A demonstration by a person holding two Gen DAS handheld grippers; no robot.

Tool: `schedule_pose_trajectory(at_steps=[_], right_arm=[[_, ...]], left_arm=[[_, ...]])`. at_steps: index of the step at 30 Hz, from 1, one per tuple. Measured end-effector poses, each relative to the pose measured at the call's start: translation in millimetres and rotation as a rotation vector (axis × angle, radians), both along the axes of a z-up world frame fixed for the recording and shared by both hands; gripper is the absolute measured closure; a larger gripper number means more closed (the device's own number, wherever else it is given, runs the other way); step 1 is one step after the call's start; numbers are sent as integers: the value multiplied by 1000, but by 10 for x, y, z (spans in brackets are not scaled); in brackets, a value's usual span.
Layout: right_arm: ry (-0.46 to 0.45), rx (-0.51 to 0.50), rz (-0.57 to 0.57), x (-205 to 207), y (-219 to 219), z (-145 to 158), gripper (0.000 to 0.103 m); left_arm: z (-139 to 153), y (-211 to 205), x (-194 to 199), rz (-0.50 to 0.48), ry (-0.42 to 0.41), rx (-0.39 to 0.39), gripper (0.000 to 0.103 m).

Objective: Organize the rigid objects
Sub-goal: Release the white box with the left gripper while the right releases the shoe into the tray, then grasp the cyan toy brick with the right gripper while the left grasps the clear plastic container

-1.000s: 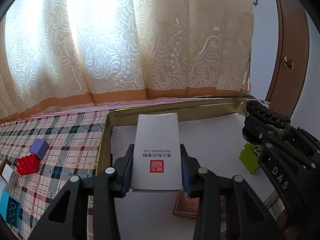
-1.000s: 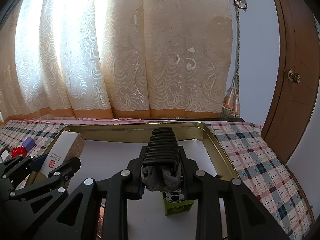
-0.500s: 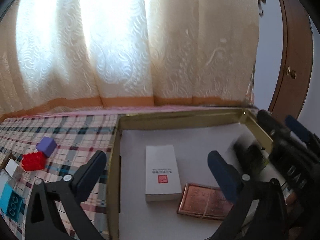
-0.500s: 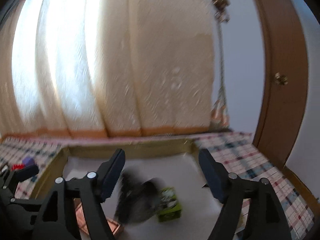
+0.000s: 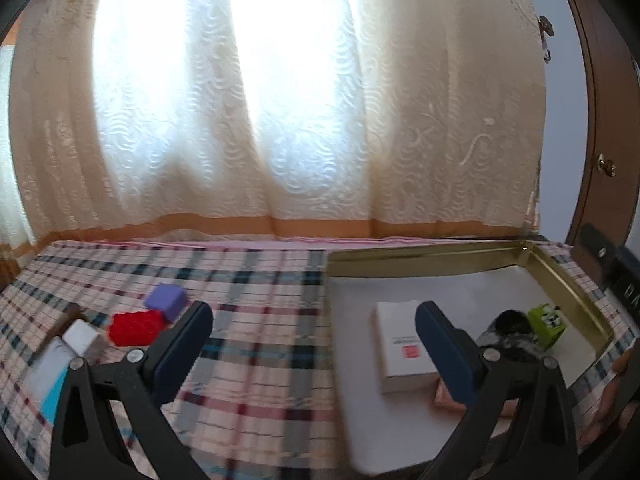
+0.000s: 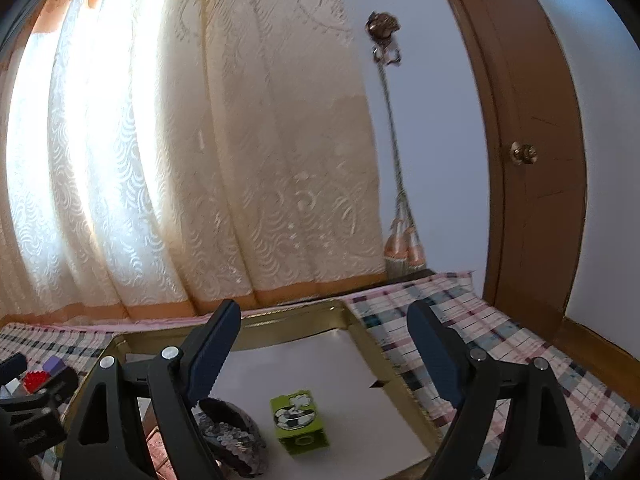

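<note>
My left gripper [image 5: 314, 336] is open with nothing between its fingers, held over the plaid cloth at the left edge of the gold tray [image 5: 440, 254]. The white box [image 5: 400, 344] lies flat in the tray, behind the right finger. A black sequined object [image 5: 512, 332] and a green block [image 5: 548, 322] lie further right. My right gripper [image 6: 324, 344] is above the tray [image 6: 280, 320] with its jaws opening and nothing gripped. The sequined object [image 6: 236, 432] lies under its left finger, beside the green block [image 6: 300, 420].
On the cloth left of the tray sit a red brick [image 5: 134, 328], a purple cube [image 5: 166, 300], a white block [image 5: 82, 334] and a blue-and-white item [image 5: 48, 376]. A copper-coloured flat piece [image 5: 444, 392] lies by the white box. A curtain hangs behind, a wooden door [image 6: 532, 184] at right.
The left gripper opened and let go of the white box, which now lies flat, then drew back leftward. The right gripper opened, dropping the sequined object into the tray, and tilted up.
</note>
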State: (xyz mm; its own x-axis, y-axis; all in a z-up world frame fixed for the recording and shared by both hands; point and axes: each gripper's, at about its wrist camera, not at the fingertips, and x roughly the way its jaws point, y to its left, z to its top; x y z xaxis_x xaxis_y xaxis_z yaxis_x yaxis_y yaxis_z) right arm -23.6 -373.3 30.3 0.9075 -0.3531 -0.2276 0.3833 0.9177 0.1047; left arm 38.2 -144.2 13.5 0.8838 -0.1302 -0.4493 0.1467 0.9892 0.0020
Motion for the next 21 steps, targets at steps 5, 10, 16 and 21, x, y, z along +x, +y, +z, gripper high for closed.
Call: schedule_pose_trajectory(at_steps=[5,10,16,21], right_arm=[[-80,22,-77,-186,-38,-1,16],[-110,72,-132,-303,-47,-7,16],[-92,105,-146,-397,102,-43,16],[-88,162,-100,-546,358,-90,16]], left_arm=[[-50,204,-82,22,-19,23,0],[-50,399,-162,28,-27,-2,0],[-68,522,-236,0,-23,10,0],[-77,671,-250,-9,-1,5,0]])
